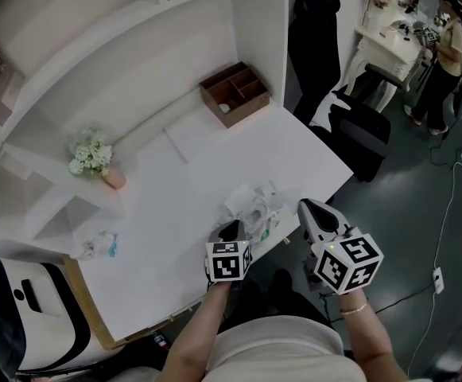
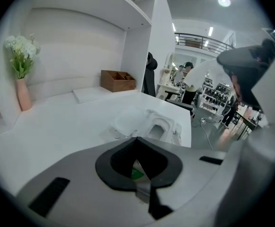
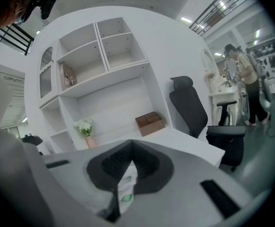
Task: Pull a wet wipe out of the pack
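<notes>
While the pack point(image 1: 254, 209) is lying lid-open near the front edge of the white table point(image 1: 215, 165), the left tongs point(image 1: 232, 231) are clamping tight on its near edge and the right tongs point(image 1: 305, 207), just beside it, are pinching a white wipe point(image 3: 127, 181).

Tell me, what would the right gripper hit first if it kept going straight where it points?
Likely the white tabletop, between the flower vase and the wooden box; depth is hard to judge.
</notes>
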Demonstrator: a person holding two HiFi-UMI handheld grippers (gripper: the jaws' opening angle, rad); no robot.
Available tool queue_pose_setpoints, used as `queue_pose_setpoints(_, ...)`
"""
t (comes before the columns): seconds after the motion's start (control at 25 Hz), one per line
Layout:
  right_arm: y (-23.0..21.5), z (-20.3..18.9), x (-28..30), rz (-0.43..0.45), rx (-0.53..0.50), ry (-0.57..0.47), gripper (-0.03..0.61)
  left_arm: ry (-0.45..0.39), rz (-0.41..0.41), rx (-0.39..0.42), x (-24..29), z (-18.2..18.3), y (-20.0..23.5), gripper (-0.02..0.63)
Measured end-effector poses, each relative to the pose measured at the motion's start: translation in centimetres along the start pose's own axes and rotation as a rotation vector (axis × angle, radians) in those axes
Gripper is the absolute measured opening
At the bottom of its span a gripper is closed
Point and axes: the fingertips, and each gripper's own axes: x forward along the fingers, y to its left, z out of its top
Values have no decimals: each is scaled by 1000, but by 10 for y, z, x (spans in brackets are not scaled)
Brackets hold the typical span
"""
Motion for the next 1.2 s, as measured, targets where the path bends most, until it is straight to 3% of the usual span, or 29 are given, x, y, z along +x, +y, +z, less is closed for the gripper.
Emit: queue_pose_setpoints(1.2,11,15,-3,26,-41,-60,2,5,-7,16,0,1,-1,-6)
